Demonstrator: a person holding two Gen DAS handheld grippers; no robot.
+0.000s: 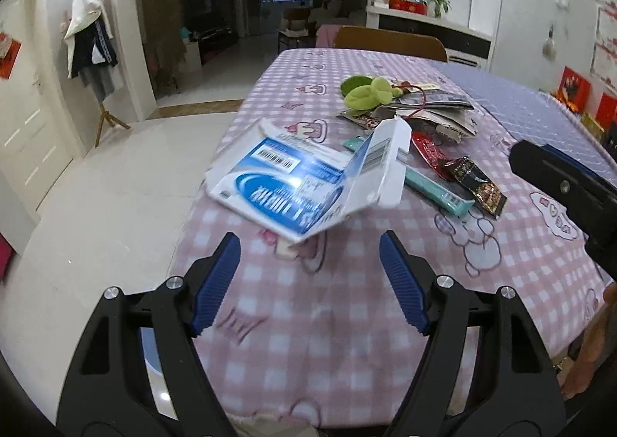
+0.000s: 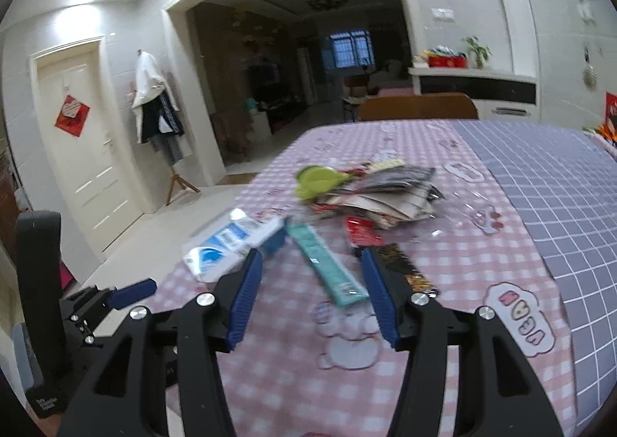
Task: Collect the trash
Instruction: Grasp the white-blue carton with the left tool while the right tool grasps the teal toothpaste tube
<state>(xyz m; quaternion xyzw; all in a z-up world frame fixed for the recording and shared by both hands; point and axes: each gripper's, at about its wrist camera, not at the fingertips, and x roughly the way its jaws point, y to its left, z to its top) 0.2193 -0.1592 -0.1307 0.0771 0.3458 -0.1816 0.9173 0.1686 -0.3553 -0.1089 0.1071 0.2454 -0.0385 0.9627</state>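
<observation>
Blue-white box (image 1: 304, 182) beyond left claw (image 1: 310, 263)

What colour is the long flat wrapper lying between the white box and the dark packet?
Teal wrapper, clearest in the right wrist view.

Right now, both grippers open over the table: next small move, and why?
Probably ease the left gripper forward and close on the near corner of the blue-and-white carton. Its fingers are spread and empty, the flattened carton lies just ahead between them, nearest of the trash. The right gripper is also open, over the teal wrapper.
</observation>
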